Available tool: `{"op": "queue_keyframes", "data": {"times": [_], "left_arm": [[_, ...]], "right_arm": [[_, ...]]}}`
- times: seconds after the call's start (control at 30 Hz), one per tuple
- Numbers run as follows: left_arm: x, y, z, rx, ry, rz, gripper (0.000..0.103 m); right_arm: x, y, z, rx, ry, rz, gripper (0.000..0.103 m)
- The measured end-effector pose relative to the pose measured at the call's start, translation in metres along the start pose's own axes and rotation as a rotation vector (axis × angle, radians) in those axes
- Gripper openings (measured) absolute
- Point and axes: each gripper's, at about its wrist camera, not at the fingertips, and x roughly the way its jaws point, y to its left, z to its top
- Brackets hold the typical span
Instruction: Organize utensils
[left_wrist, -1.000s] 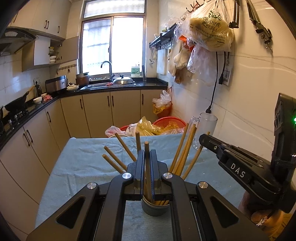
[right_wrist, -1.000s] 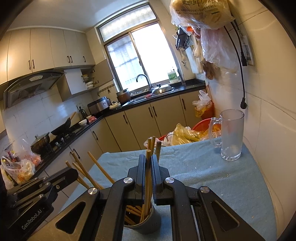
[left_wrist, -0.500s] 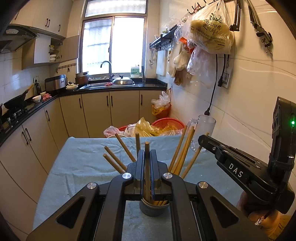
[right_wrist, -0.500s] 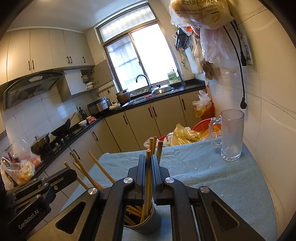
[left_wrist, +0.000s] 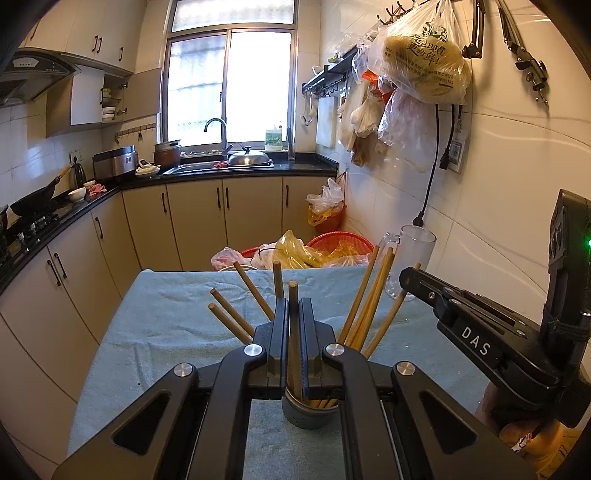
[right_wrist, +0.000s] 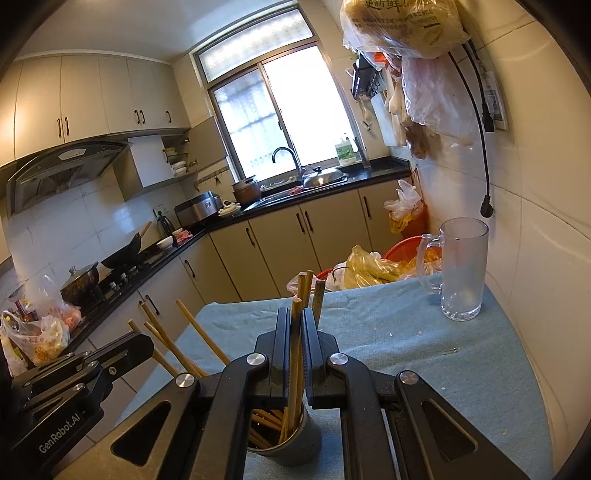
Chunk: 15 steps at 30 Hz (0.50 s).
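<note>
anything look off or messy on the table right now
The chopsticks fan out in all directions from the grey holder rather than standing together, and small crumbs dot the blue cloth near the glass mug.

Chopsticks (left_wrist: 371, 295) stand in a cup (right_wrist: 295, 439) on the table (right_wrist: 424, 369), mug (right_wrist: 461, 269) behind.

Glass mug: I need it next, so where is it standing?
In the right wrist view, the glass mug stands at the table's far right by the tiled wall, beyond the chopstick cup.

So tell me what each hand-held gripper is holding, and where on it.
The left hand-held gripper pinches one wooden chopstick along its upper shaft; the right hand-held gripper pinches another chopstick likewise. Both chopsticks reach down into the grey cup.
</note>
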Motion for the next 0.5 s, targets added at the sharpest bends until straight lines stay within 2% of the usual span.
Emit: {"op": "queue_keyframes", "data": {"times": [0.43,0.47,0.5], "left_arm": [[-0.011,0.003,-0.004,-0.009,0.014,0.006,0.007],[-0.013,0.003,-0.005,-0.011,0.013,0.006,0.011],[-0.018,0.004,-0.005,-0.015,0.011,0.008,0.02]], "right_arm": [[-0.009,-0.001,0.002,0.0,-0.012,-0.026,0.008],[-0.012,-0.002,0.003,0.0,-0.015,-0.028,0.008],[-0.015,-0.001,0.004,-0.001,-0.017,-0.029,0.008]]}}
